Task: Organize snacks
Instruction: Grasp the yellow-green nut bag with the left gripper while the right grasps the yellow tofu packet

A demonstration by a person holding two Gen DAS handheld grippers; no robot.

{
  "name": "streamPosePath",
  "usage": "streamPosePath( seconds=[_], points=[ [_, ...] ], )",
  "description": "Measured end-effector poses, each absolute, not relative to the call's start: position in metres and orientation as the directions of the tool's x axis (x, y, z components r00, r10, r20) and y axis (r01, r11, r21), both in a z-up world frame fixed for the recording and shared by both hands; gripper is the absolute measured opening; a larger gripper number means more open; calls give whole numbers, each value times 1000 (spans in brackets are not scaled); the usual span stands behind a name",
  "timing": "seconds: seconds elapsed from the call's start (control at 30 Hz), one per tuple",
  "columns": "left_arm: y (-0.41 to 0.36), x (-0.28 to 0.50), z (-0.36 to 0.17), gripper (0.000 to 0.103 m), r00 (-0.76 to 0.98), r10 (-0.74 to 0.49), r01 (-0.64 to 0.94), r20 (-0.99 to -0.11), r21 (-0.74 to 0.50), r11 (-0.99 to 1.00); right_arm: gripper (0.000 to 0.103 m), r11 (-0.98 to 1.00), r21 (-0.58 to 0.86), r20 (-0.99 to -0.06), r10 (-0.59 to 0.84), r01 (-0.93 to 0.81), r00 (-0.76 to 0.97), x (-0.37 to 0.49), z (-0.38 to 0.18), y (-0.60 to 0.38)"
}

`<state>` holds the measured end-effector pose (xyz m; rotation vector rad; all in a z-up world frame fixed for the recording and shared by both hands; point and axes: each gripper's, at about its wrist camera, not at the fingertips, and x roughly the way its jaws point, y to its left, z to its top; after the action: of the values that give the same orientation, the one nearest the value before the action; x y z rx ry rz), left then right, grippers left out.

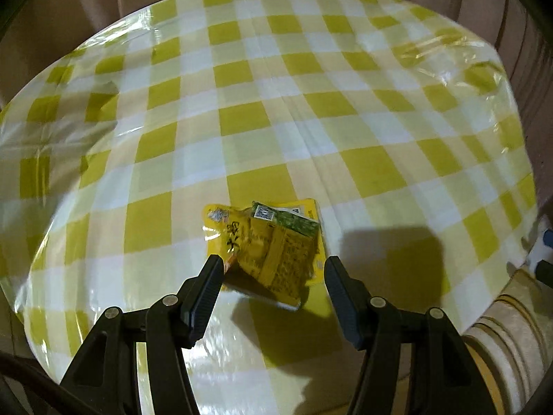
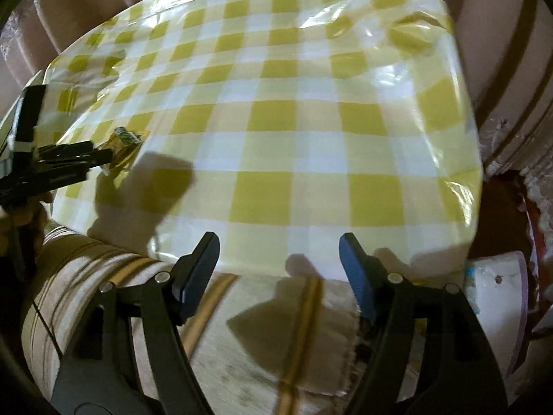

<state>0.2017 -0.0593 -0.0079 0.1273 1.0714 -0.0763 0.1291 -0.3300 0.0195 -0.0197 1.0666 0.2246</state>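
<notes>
Two yellow snack packets (image 1: 273, 245) with green tops lie overlapped on the yellow-and-white checked tablecloth (image 1: 276, 110), near its front edge. My left gripper (image 1: 271, 266) is open, its jaws wide on either side of the packets' near end, just above them. In the right wrist view the packets (image 2: 122, 145) sit at the far left with the left gripper (image 2: 95, 154) over them. My right gripper (image 2: 278, 245) is open and empty, hovering at the table's (image 2: 311, 138) near edge.
A striped beige cushion or sofa arm (image 2: 221, 339) lies below the table's front edge. Beige curtains (image 1: 103, 7) hang behind the table. A white bag (image 2: 497, 297) and red-brown clutter sit at the right.
</notes>
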Motion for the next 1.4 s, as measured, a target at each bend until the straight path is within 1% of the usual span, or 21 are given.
streamPosePath(
  seconds=[0.17,0.23,0.27,0.3,0.5,0.7,0.83,0.93,1.1,1.23,1.4],
  points=[
    [-66,212,-22,61,455,52,155,-889,137,978,75,968,94,-868,193,-231,457,136,18,-309],
    [-66,213,-24,58,467,73,156,-881,164,974,76,965,95,-868,200,-244,454,139,16,-302],
    [-65,213,-24,57,470,68,153,-880,157,976,76,964,94,-869,202,-251,452,140,16,-298],
    [-63,213,-23,51,473,60,149,-879,146,978,76,962,92,-869,204,-257,450,141,15,-295],
    [-51,209,-19,46,477,4,136,-879,79,988,76,952,83,-874,212,-295,438,151,12,-274],
    [-33,198,-12,45,489,-35,91,-871,12,996,77,925,70,-875,237,-374,422,162,7,-242],
    [-12,186,-8,45,502,-49,27,-863,-41,999,79,889,66,-874,270,-452,404,169,4,-216],
    [5,176,-5,45,517,-43,-39,-855,-74,996,80,857,50,-872,287,-513,395,177,2,-195],
    [31,158,-1,45,546,-31,-142,-837,-128,982,84,762,-35,-860,307,-647,408,188,0,-154],
    [47,149,0,45,562,-20,-199,-827,-159,967,84,672,-36,-863,352,-739,362,203,-9,-122],
    [58,143,-1,45,571,-21,-233,-821,-187,954,86,622,-31,-874,363,-782,324,223,-20,-95]
  ],
)
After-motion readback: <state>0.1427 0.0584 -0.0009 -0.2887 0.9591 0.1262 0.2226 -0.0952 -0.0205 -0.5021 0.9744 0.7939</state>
